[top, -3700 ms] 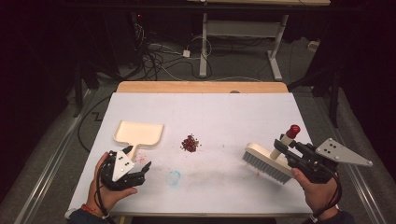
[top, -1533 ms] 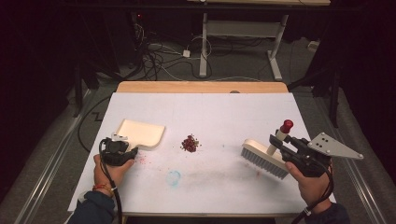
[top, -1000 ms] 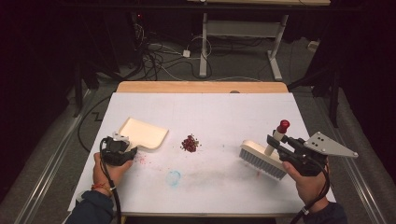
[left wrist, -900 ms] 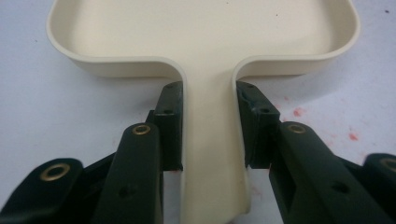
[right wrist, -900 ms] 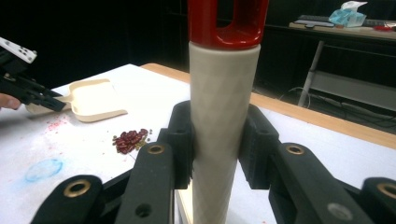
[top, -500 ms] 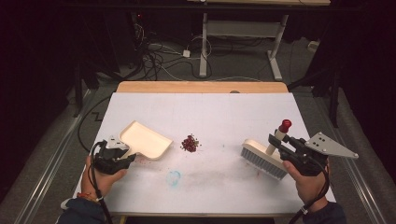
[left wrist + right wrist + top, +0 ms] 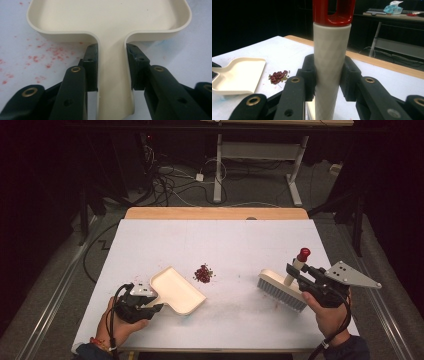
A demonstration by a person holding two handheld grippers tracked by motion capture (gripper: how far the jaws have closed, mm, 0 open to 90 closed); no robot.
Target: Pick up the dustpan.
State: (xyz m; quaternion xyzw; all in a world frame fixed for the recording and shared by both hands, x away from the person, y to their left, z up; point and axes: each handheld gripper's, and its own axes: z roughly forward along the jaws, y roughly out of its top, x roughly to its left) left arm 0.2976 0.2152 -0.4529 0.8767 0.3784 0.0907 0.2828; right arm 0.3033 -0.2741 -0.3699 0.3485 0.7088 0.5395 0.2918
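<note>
My left fingers (image 7: 91,66) clamp the dustpan (image 7: 177,290) handle; my right fingers (image 7: 308,75) clamp the brush (image 7: 282,287) handle. The beans (image 7: 202,273) lie on the desk (image 7: 225,235) just beyond the pan's lip. I should press that lip flat, then sweep leftward gently.

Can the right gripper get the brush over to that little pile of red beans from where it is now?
Probably yes. The right gripper is shut on the brush, and bare table lies between it and the beans; the dustpan sits on their far side.
</note>
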